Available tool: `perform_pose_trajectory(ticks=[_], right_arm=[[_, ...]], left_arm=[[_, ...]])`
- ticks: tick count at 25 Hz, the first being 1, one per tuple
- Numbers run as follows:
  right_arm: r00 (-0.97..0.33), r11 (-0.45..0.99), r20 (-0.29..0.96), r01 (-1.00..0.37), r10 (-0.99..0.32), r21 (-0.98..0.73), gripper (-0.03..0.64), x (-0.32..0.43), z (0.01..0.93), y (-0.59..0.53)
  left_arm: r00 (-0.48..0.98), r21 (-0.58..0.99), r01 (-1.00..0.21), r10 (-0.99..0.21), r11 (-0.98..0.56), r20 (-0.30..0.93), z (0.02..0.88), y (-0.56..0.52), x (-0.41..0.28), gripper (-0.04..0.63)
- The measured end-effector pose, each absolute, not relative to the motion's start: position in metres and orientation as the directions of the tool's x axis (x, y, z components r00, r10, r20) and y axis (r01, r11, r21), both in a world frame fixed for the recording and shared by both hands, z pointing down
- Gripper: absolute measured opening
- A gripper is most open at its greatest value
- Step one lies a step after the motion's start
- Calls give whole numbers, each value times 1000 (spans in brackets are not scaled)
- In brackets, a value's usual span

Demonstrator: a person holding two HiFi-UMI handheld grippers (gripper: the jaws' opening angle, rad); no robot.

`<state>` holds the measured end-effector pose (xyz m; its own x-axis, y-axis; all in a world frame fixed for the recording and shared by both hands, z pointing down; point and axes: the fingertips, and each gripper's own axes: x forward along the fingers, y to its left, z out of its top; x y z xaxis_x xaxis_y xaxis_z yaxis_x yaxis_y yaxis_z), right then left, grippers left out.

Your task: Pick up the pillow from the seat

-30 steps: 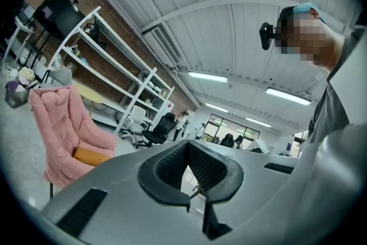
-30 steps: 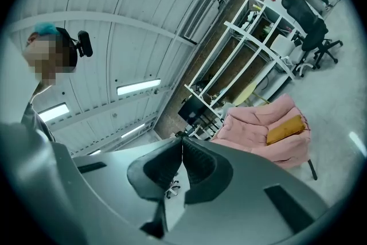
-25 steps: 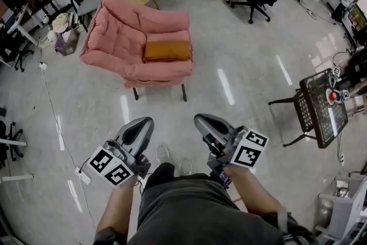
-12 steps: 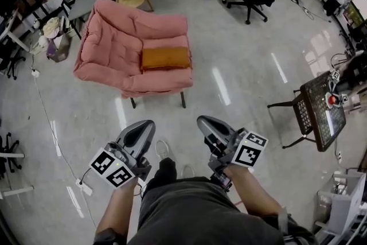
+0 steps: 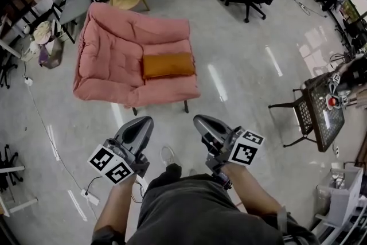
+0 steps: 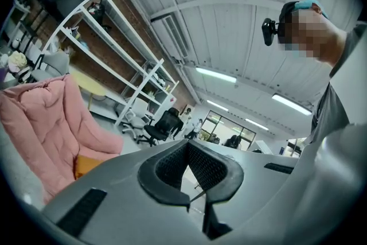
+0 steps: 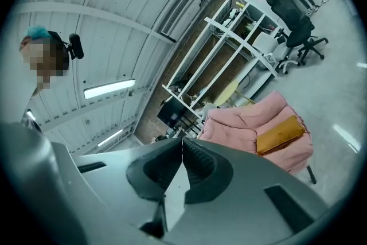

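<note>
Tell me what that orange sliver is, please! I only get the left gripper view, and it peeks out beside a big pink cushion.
Observer: It is a rectangular orange fabric pillow lying flat on the seat of a padded pink fabric armchair.
Operator: Is anything gripping it?
Observer: No. The left hand-held gripper and the right hand-held gripper are both short of the armchair, with shiny grey floor between.
Operator: Is the right one open?
Observer: No, its jaws are together with nothing between them.
</note>
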<state>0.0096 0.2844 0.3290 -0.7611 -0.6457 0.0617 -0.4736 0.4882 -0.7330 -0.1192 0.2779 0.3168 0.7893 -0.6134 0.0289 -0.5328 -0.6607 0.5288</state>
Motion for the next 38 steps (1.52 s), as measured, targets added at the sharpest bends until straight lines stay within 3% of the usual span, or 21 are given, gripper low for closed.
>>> perform_pose_trajectory(ticks=[12,24,38], right_arm=[[-729,447,93,-510,-678,-735,15,-22,339,212],[-725,407,122,-509,-678,-759,15,-5,377,136],[-769,356,248,-523,-589,-775,15,33,456,-5]], left_arm=[[793,543,-533,-607,-649,52,329,195,-164,11],[791,553,-548,-603,-628,100,364,114,-148,11],[740,561,-637,-624,-528,252,446,-37,-119,11]])
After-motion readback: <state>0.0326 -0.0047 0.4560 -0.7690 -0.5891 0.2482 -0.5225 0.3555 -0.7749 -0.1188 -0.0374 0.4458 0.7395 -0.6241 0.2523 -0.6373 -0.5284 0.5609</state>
